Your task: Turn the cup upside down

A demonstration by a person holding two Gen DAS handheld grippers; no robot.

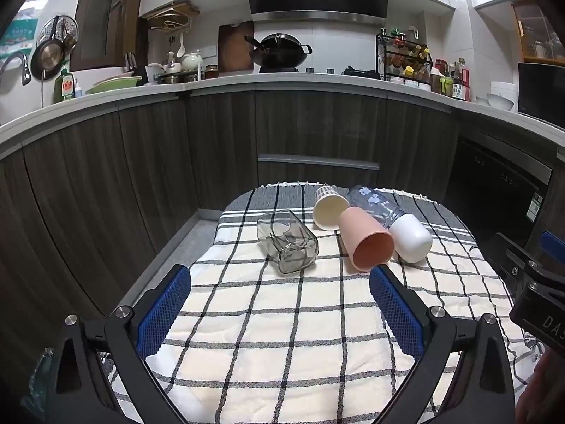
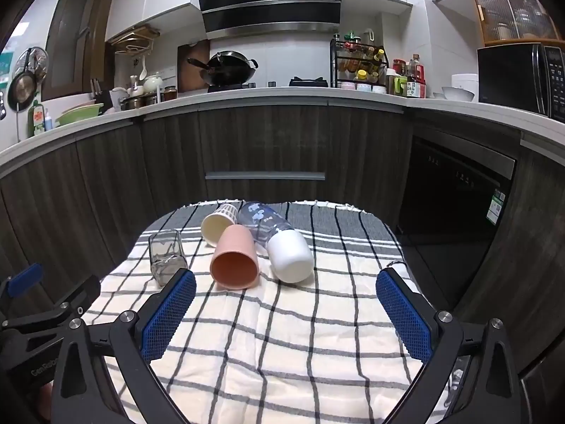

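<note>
Because the pink cup (image 2: pixel 235 259) lies on its side near the far edge of the checked cloth (image 2: pixel 282 335), with its open mouth toward the cameras and its wall touching the cream cup (image 2: pixel 219 224) and the white-capped bottle (image 2: pixel 282 247), I judge it light, stiff plastic and a little slippery. Both the left gripper (image 1: pixel 280 304) and the right gripper (image 2: pixel 286 309) are spread wide and hold nothing. A good hold seems to be across the wall near the mouth.
</note>
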